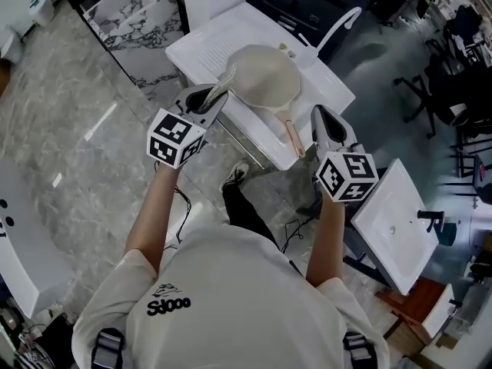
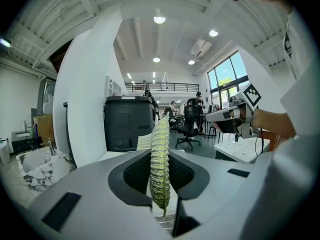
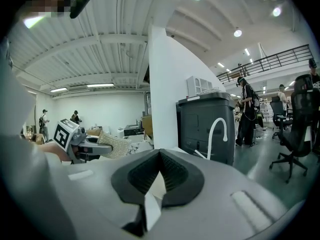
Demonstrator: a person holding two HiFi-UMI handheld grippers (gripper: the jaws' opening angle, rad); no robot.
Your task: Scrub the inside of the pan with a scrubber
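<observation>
Two hand-held tools flank a cream pan [image 1: 265, 75] that lies on a white tabletop [image 1: 201, 43] with a built-in sink; the pan's slim handle [image 1: 292, 137] points toward the person [image 1: 231, 298]

(a) At the pan's left rim, the left tool [image 1: 209, 102] has its jaws clamped on a flat, pale mesh scrubber [image 1: 221, 87]. In the left gripper view the scrubber stands edge-on between the pads and projects past the fingertips, greenish at its near end. Its free end reaches the pan's left rim; whether it touches cannot be judged

(b) Beside the end of the pan's handle, on its right, the right tool [image 1: 324, 118] has its jaws together at the tips with nothing between them. It is held apart from the pan

(c) Beyond the pan, at the far right corner of the tabletop, rises a curved white tap [image 1: 338, 23]. Behind the tap, in the right gripper view, stands a dark bin [image 3: 207, 126]

(d) Well to the right of the pan, below the right tool, lies a second white basin [image 1: 392, 221]
</observation>
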